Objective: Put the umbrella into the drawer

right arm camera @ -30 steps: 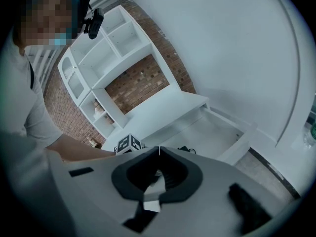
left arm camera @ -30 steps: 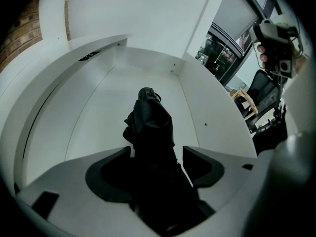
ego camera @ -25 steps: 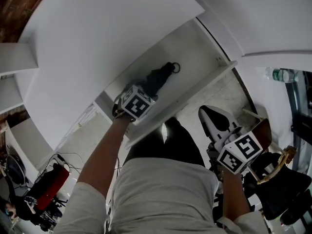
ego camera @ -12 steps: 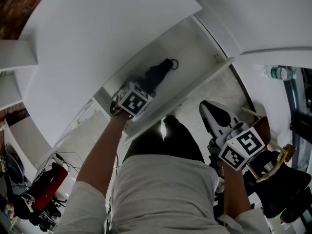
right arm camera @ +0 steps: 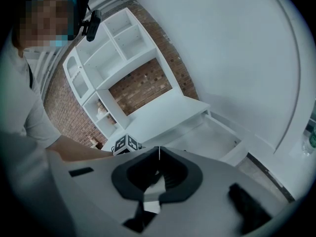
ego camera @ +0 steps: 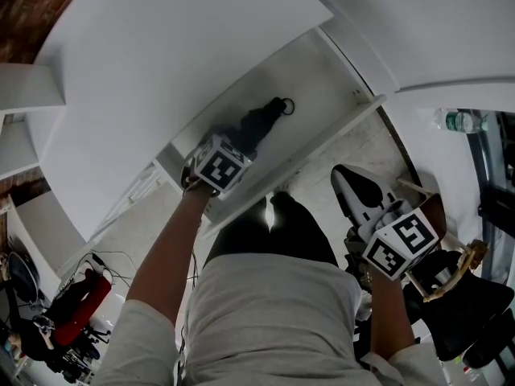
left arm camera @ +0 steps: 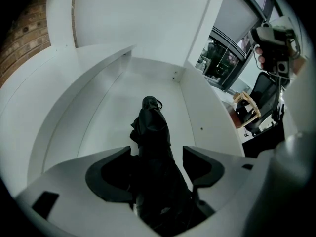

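Small drift in the head view, nearly all of it in the first half second

The drawer [ego camera: 322, 79], the umbrella [ego camera: 256, 125] in it and the left tool [left arm camera: 156, 154] on the umbrella have slid together a little up and to the left in the frame, which looks like a slight turn of the head rather than a move of their own; against them the right tool [right arm camera: 158, 154] has edged a little up and to the right, and since half a second ago it has only crept a touch further right
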A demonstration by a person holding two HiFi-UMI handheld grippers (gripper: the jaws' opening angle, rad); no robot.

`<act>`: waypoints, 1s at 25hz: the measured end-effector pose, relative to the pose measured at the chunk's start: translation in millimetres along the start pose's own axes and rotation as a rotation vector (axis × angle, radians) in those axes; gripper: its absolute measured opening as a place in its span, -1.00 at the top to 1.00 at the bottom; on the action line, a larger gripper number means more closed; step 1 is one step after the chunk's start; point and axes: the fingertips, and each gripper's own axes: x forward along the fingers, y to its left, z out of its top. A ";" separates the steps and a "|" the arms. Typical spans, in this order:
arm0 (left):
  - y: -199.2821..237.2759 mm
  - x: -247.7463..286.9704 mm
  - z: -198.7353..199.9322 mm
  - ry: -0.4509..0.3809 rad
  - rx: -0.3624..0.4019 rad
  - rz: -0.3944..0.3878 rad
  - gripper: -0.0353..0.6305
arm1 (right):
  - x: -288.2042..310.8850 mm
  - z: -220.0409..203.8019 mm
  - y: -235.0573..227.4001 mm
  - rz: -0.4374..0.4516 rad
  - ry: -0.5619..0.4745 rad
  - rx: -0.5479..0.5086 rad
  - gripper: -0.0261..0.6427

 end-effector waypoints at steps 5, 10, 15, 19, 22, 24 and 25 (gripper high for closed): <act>1.6 -7.3 7.0 -0.025 0.009 0.018 -0.05 | 1.0 2.9 3.4 0.009 -0.001 -0.007 0.84; 1.1 -14.3 6.3 -0.022 0.014 0.022 -0.04 | 2.4 7.2 8.7 0.024 -0.007 -0.019 0.84; 4.0 -32.1 11.3 -0.078 0.020 0.058 0.22 | 5.3 12.0 15.7 0.039 -0.009 -0.034 0.84; -4.3 -46.4 12.3 -0.104 0.012 0.039 0.45 | 5.9 19.0 22.6 0.053 -0.019 -0.052 0.84; -13.4 -60.4 16.8 -0.129 0.028 0.041 0.61 | 5.5 24.0 28.3 0.063 -0.023 -0.065 0.84; -16.2 -71.2 19.8 -0.157 0.024 0.054 0.70 | 5.1 26.1 31.3 0.068 -0.023 -0.073 0.84; -17.8 -76.5 20.8 -0.174 0.016 0.059 0.75 | 4.6 26.5 32.1 0.069 -0.023 -0.076 0.84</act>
